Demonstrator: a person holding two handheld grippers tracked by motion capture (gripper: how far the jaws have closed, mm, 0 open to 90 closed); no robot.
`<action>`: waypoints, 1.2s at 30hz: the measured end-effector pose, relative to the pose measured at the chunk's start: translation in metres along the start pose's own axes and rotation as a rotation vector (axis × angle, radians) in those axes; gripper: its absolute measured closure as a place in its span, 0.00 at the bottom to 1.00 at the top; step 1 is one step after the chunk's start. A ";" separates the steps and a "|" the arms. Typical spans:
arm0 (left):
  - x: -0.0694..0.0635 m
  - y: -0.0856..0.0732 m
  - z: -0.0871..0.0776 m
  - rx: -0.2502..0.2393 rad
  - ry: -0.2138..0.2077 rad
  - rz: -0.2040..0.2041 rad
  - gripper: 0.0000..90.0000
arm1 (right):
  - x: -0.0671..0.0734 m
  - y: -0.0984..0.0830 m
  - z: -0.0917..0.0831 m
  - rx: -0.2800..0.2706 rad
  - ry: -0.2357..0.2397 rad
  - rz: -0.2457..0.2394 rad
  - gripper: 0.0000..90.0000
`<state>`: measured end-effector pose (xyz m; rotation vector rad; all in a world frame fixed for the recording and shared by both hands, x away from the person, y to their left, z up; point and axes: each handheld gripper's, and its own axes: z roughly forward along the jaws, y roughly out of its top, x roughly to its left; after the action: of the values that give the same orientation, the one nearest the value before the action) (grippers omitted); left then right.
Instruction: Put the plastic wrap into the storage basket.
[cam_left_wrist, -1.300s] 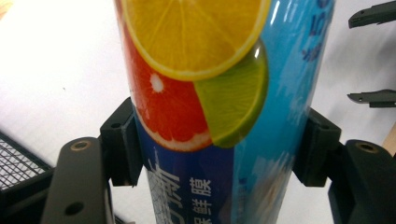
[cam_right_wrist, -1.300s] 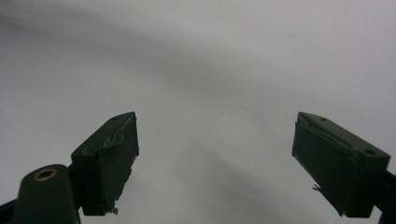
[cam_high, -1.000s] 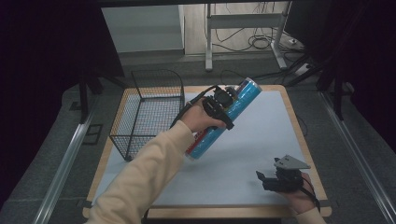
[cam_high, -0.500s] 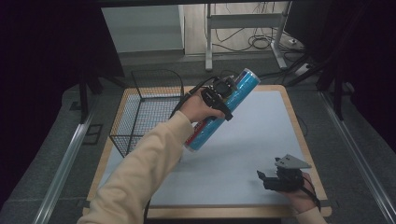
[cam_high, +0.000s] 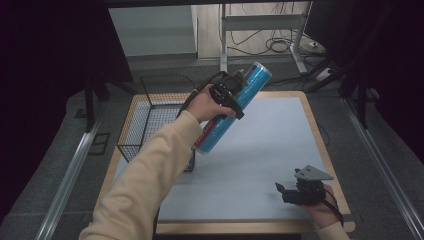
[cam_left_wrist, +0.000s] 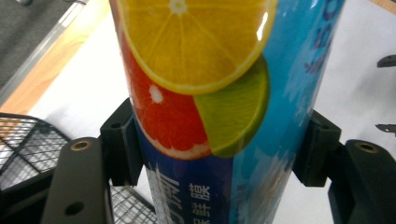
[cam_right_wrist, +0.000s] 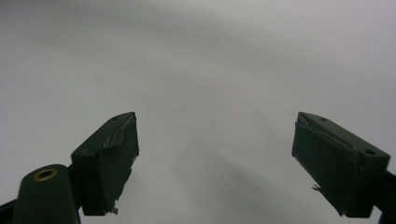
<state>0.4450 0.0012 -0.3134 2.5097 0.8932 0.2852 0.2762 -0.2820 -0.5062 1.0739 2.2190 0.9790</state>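
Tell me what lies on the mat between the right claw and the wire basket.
Nothing: in the high view, bare grey mat separates the right claw from the wire basket.

The room is dark at both sides, with soft light from above falling on the pale table (cam_high: 280, 150). In the left gripper view a white glare streak sits on the glossy blue tube (cam_left_wrist: 224, 93). The right gripper view is dim and grey, its mat without detail.

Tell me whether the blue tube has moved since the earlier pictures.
Yes. The blue tube, clamped in the left tongs, has lifted off the table and shifted slightly toward its far edge, beside the wire basket.
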 end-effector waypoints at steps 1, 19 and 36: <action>0.002 0.000 -0.002 -0.002 0.004 -0.003 0.36 | 0.000 0.000 0.000 0.000 0.001 0.002 0.17; 0.024 -0.011 -0.027 0.015 0.053 -0.033 0.36 | 0.000 0.000 0.000 0.001 -0.001 0.001 0.17; 0.049 -0.039 -0.035 0.026 0.100 -0.091 0.36 | 0.000 0.001 0.000 0.000 -0.005 0.001 0.17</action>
<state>0.4494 0.0718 -0.2997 2.4889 1.0533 0.3748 0.2762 -0.2816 -0.5056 1.0763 2.2151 0.9758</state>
